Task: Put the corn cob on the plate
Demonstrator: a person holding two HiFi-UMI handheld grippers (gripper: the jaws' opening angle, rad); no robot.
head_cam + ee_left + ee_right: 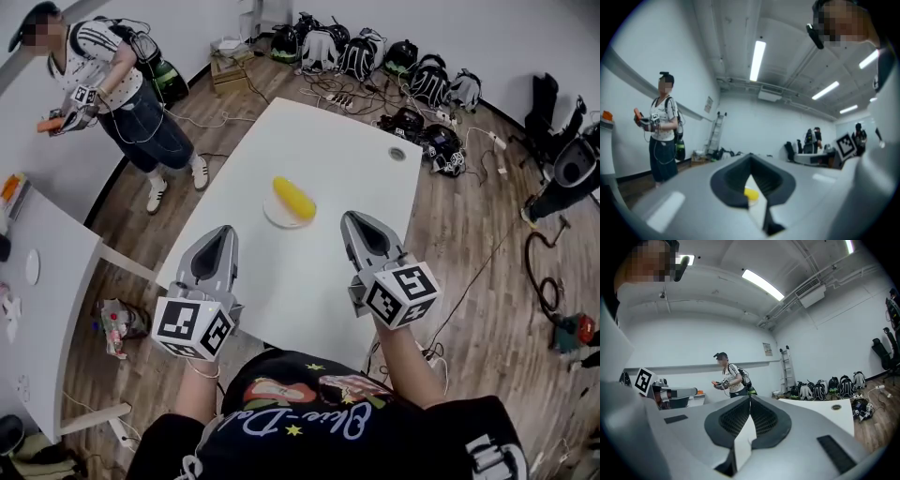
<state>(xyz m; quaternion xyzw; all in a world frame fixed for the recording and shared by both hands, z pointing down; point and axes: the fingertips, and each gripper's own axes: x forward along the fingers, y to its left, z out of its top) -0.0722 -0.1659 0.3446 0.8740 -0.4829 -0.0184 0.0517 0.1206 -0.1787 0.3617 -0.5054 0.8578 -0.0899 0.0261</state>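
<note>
Locate the corn cob [294,199] lying on the plate [270,218], near the middle of the white table [309,281]. Treat the placement as apparently done: no lift or carry left to perform.

Read the cob's long axis in the head view as running from 10 o'clock to 4 o'clock, oblique to both tools.

Check the left gripper [223,232]: jaws closed tip to tip, nothing clamped, held level above the near table edge. From its tips, find the cob at 2 o'clock, well apart. Note the yellow seen through the jaw window in the left gripper view; take it as the cob farther off on the table, not as a held item.

Check the right gripper [352,217]: jaws fully together, nothing between them, also held level. From its tips, find the cob between 9 and 10 o'clock, near but not touching.

Judge the right gripper slightly the nearer of the two. For any correction of the cob's seating, approach from that side, across the long axis.
</note>
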